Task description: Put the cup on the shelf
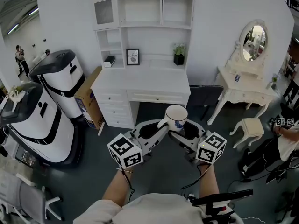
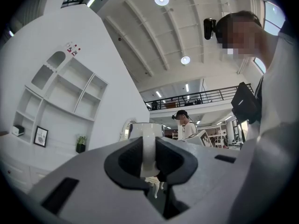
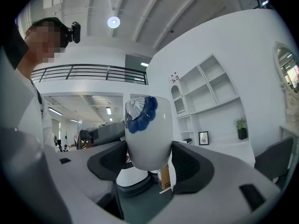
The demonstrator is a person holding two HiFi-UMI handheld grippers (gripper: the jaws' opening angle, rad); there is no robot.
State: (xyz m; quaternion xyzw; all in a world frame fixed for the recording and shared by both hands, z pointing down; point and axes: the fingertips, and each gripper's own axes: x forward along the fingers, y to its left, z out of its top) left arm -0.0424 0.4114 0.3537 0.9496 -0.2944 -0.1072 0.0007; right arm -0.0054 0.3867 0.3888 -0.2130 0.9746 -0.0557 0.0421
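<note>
A white cup [image 1: 175, 115] with a blue flower pattern hangs in mid-air in front of me, between both grippers. My left gripper [image 1: 161, 125] is shut on the cup's handle [image 2: 148, 153], which stands upright between its pads in the left gripper view. My right gripper [image 1: 184, 132] stands wide, with the cup's lower body [image 3: 147, 129] between its jaws; the pads sit right at the cup's sides without clearly pressing. The white shelf unit [image 1: 140, 8] rises over a desk straight ahead, and also shows as the shelf unit [image 3: 205, 92] at the right of the right gripper view.
A white desk [image 1: 140, 83] carries a framed picture [image 1: 132, 56] and a potted plant [image 1: 179, 55]. Two white machines [image 1: 42, 120] and a cardboard box [image 1: 88, 101] stand at the left. A dressing table with mirror [image 1: 245, 85], a stool [image 1: 252, 125] and a dark chair [image 1: 203, 97] are at the right.
</note>
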